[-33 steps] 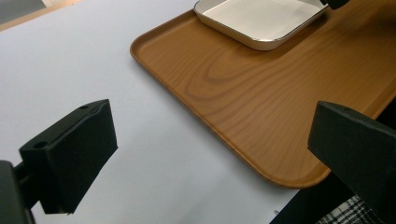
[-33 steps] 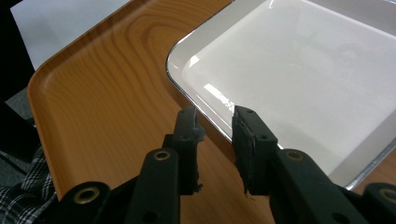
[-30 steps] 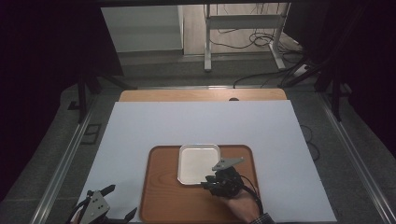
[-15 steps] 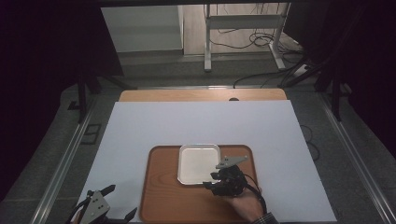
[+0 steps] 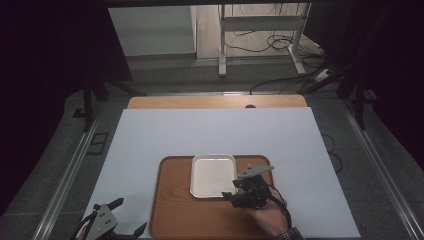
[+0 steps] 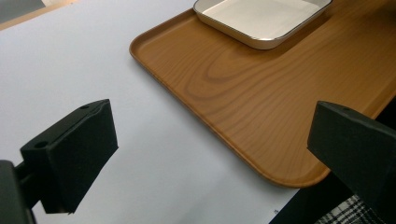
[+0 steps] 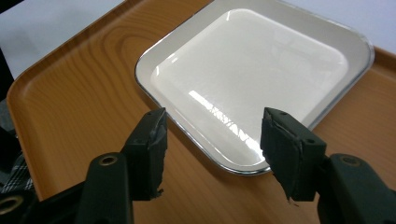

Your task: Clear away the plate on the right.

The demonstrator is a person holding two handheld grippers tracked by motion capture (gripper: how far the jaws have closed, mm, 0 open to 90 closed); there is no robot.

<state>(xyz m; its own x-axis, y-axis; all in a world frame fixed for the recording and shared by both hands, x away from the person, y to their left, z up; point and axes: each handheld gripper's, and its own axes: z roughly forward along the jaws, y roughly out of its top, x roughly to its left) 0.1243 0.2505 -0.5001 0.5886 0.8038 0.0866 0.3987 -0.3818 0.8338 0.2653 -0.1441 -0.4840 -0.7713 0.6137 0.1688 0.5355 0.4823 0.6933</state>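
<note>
On the white-covered table (image 5: 165, 135), the plate (image 5: 212, 175) is judged just set down on the wooden tray (image 5: 175, 210); the right gripper (image 7: 212, 140), jaws just opening, empty, is to be withdrawn, the left gripper (image 6: 210, 154) idle, parted.

I am counting one square white plate (image 5: 212, 175), one wooden tray (image 5: 175, 210), and one white sheet (image 5: 150, 140) lying underneath.
</note>
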